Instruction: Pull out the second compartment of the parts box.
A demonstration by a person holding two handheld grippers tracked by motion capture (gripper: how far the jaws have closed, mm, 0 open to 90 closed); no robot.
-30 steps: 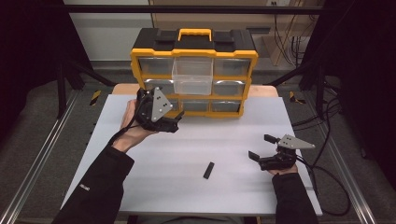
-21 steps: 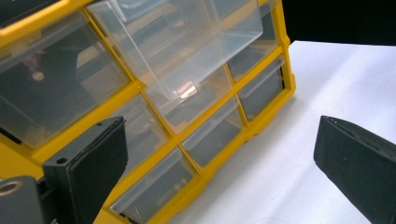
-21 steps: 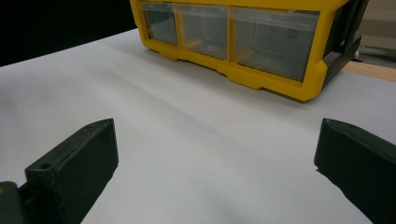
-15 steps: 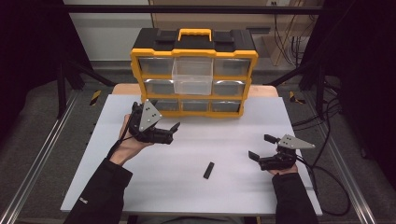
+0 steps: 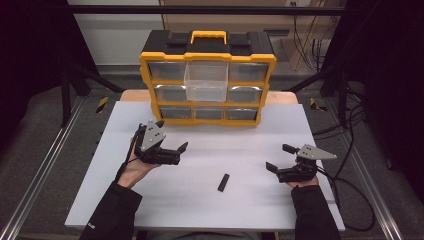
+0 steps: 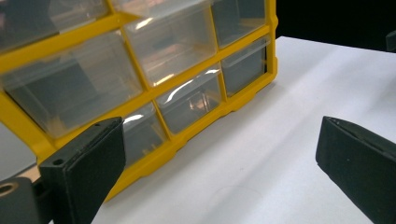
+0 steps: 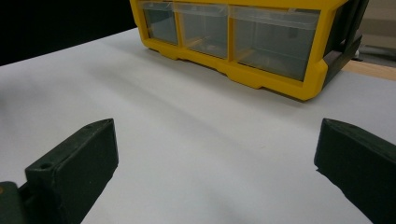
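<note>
Well, from the high view, the left gripper (image 5: 170,150) hovered with jaws spread, empty, at about nine o'clock on the white table (image 5: 240,210). The right gripper (image 5: 280,160) rested at three o'clock, jaws also apart and holding nothing. Between them, toward six o'clock, lay a small black bar (image 5: 223,182), flat on the table and well apart from both. It looked light, rigid and thin; a pinch across its narrow sides seemed the best hold. At twelve o'clock stood the yellow drawer organizer (image 5: 207,80), one clear drawer (image 5: 206,82) pulled out.

Over in the left gripper view, the organizer's drawers (image 6: 140,70) loomed at eleven o'clock, jaws wide.

Finally, the right gripper view showed bare table ahead, the organizer's bottom row (image 7: 233,32) at twelve o'clock, jaws wide.
</note>
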